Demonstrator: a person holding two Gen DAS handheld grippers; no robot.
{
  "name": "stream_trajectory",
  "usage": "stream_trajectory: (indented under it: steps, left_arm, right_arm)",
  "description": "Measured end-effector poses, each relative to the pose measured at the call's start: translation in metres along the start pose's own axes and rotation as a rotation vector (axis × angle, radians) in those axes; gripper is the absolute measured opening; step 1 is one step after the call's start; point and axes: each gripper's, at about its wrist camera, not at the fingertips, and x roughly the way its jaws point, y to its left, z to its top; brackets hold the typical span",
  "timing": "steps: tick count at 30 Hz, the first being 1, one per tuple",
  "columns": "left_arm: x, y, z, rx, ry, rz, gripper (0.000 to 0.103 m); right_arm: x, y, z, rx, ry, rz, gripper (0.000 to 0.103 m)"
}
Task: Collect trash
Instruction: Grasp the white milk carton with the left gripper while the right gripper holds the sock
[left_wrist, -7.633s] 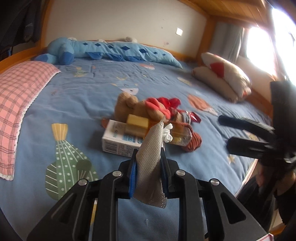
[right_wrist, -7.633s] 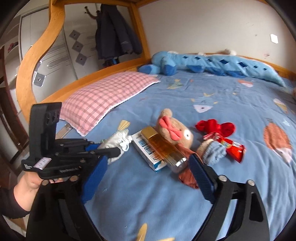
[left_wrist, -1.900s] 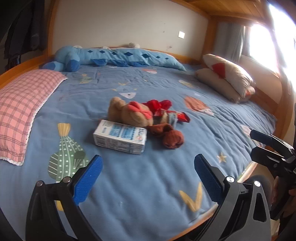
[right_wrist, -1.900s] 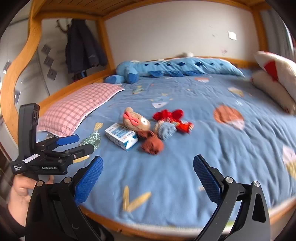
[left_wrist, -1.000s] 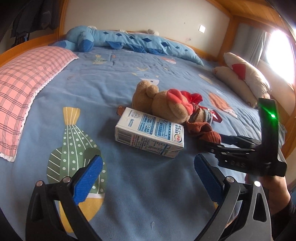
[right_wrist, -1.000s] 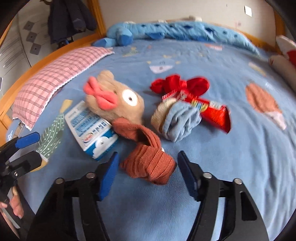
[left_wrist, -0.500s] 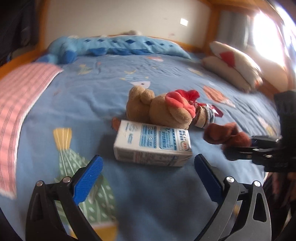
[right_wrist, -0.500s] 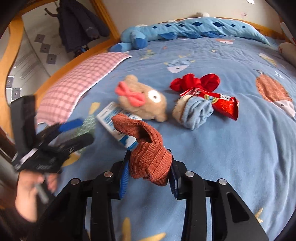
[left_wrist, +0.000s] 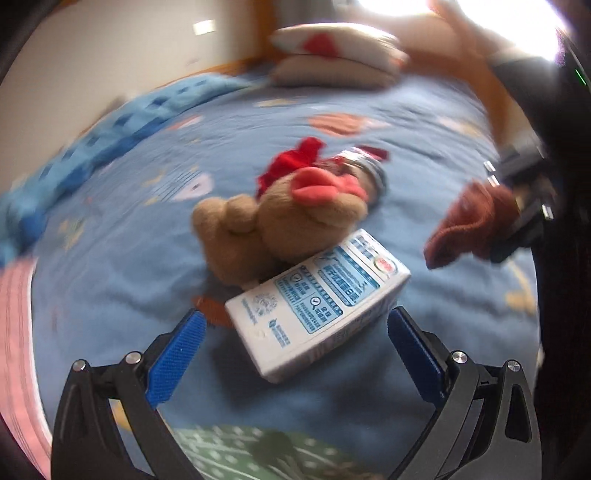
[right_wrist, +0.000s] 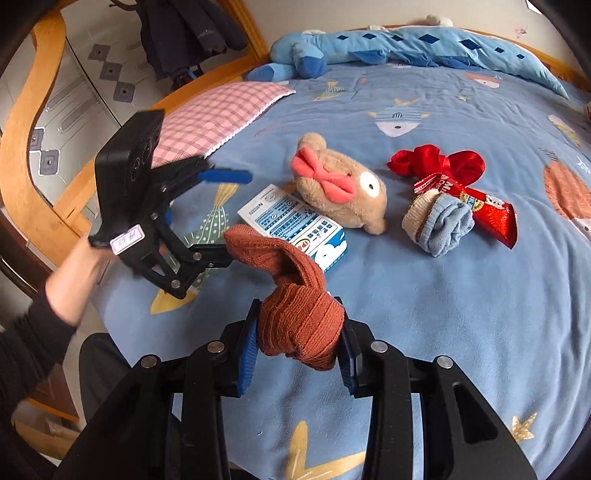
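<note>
A white and blue milk carton (left_wrist: 317, 299) lies on the blue bedspread, against a brown plush toy (left_wrist: 280, 225); it also shows in the right wrist view (right_wrist: 295, 225). My left gripper (left_wrist: 291, 343) is open, its jaws on either side of the carton's near end; it also shows in the right wrist view (right_wrist: 214, 214). My right gripper (right_wrist: 295, 343) is shut on a rust-brown sock (right_wrist: 291, 295) and holds it above the bed; the sock shows in the left wrist view (left_wrist: 469, 225). A red snack wrapper (right_wrist: 487, 214) lies further right.
A rolled blue sock (right_wrist: 439, 221) and a red bow (right_wrist: 439, 162) lie beside the wrapper. A pink checked pillow (right_wrist: 218, 118) and a blue plush (right_wrist: 369, 48) lie at the back. The wooden bed frame (right_wrist: 22, 147) runs along the left.
My left gripper has moved in close to the milk carton, jaws still open. My right gripper keeps the brown sock it picked up and has lifted it slightly.
</note>
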Motion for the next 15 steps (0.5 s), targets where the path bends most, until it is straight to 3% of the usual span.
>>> stream_trajectory:
  steps: [3,7,11,15]
  left_arm:
    - [0.008,0.0,0.001,0.101,-0.017,-0.073,0.099]
    - [0.027,0.003,0.002,0.164,-0.01,-0.132,0.099]
    - [0.049,0.009,0.002,0.153,0.056,-0.226,0.097]
    - [0.05,0.009,0.0,0.13,0.075,-0.301,0.083]
  right_arm:
    - [0.004,0.0,0.0,0.004,0.024,0.001,0.036]
    - [0.011,-0.001,0.005,0.001,0.044,0.006,0.036]
    - [0.015,-0.008,0.009,0.01,0.054,0.009,0.036]
    - [0.016,-0.018,0.011,0.025,0.055,0.003,0.036]
